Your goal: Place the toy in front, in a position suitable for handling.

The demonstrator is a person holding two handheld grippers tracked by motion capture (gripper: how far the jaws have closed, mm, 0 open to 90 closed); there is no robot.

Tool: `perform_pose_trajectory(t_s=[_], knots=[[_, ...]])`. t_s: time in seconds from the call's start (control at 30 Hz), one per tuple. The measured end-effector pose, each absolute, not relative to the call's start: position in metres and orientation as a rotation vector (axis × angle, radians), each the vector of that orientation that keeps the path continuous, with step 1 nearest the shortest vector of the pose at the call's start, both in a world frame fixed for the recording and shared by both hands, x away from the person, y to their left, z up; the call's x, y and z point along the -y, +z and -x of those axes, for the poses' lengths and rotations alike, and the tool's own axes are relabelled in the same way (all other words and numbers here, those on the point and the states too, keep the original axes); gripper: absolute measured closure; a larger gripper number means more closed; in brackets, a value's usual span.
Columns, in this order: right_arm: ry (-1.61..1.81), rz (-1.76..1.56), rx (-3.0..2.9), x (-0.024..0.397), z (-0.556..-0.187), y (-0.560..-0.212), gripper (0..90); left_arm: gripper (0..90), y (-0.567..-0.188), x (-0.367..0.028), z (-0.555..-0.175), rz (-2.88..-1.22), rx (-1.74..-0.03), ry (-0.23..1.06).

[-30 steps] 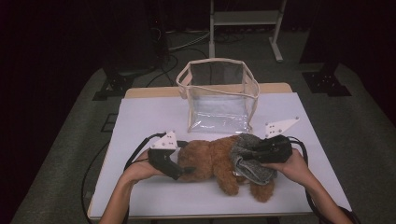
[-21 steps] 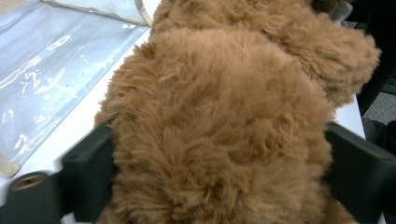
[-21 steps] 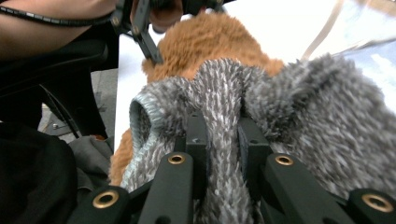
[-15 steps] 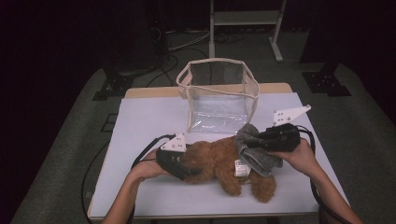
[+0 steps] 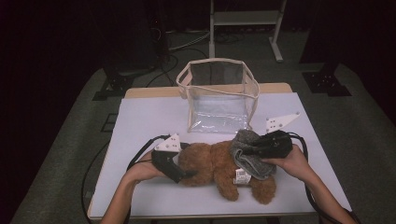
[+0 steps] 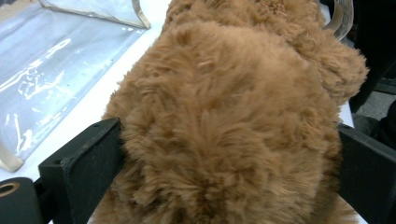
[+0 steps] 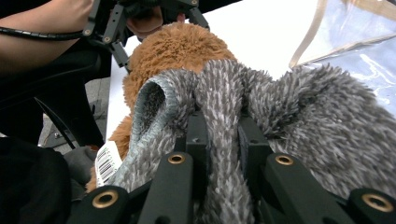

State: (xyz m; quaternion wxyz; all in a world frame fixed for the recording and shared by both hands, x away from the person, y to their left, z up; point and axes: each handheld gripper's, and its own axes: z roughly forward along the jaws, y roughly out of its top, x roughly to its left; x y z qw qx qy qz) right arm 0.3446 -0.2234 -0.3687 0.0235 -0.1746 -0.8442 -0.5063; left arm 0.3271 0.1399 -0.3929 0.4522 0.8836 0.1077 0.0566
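Observation:
A brown plush toy (image 5: 212, 163) lies on its side across the white table (image 5: 149, 121), near the front edge. My left gripper (image 5: 189, 173) sits at its left end. In the left gripper view, its jaws have just been opening and stand wide on either side of the plush (image 6: 224, 93), with fur brushing both jaws. A grey fuzzy cloth (image 5: 250, 161) wraps the toy's right part. My right gripper (image 5: 247, 150) is shut on a fold of this grey cloth (image 7: 299, 116), pinched between the right gripper's (image 7: 218, 126) jaws.
A clear plastic bag (image 5: 217, 93) with a beige rim stands open-topped behind the toy, mid-table. A white barcode tag (image 7: 107, 163) hangs from the plush. Cables trail off both sides of the table. Dark floor and stand legs lie beyond the back edge.
My right gripper lifted the grey cloth a little toward the bag, then came back down, and the cloth bunched further over the toy. The left gripper stayed at the toy's left end.

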Motion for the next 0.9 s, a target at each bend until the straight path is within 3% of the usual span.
perform_pose_trajectory(t_s=[0.3,0.43,0.6,0.9], knots=[[-1.580,0.515,2.598,0.228,-0.328,-0.373,77.8,0.0,-0.404,-0.117,-0.328,-2.199,-0.217,0.118],[-1.574,0.529,2.618,0.237,-0.324,-0.368,77.7,12.7,-0.400,-0.104,-0.328,-2.222,-0.181,0.168],[-1.572,0.550,2.655,0.251,-0.326,-0.356,77.6,22.5,-0.397,-0.087,-0.331,-2.223,-0.156,0.247],[-1.631,0.567,2.648,0.249,-0.332,-0.352,77.2,28.2,-0.373,-0.100,-0.333,-2.267,-0.132,0.370]])
